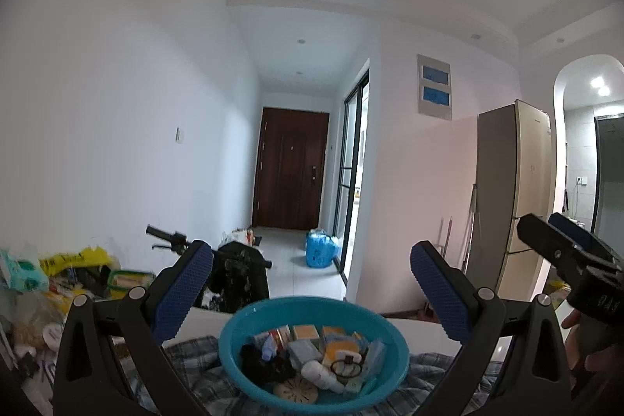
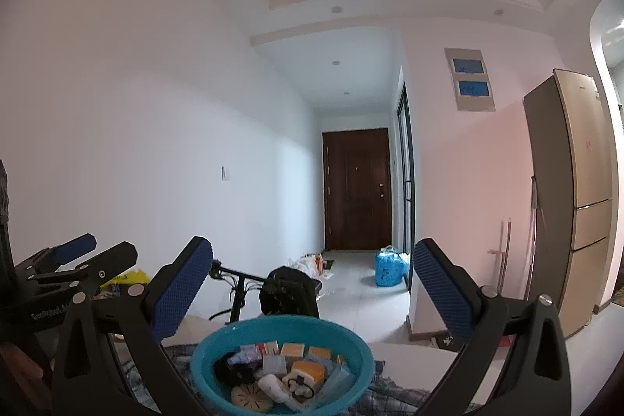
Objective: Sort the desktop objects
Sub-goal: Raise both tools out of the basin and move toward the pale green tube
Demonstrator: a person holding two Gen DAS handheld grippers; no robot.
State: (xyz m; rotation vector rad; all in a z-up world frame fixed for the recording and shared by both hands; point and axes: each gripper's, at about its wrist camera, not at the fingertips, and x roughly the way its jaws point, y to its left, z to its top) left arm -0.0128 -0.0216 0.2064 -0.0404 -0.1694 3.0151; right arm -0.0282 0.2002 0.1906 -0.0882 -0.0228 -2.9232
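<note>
A teal plastic basin [image 1: 397,346] [image 2: 360,351] sits on a plaid cloth [image 1: 195,349] just below and ahead of both grippers. It holds several small things: orange and white boxes [image 1: 304,332] [image 2: 308,371], a white bottle [image 1: 318,373] [image 2: 273,386], a round beige perforated disc [image 1: 295,392] [image 2: 249,396] and a black item [image 1: 253,355]. My left gripper [image 1: 312,252] [image 2: 111,248] is open above the basin, empty. My right gripper [image 2: 314,248] [image 1: 540,221] hangs open beside it on the right, also empty.
The cloth lies on a white tabletop [image 1: 429,334]. Cluttered bags and packets [image 1: 66,264] pile up at the left. Beyond the table stand a scooter handlebar [image 1: 167,234], a black bag [image 1: 241,271], a blue bag [image 1: 321,248] on the floor and a fridge [image 1: 511,190].
</note>
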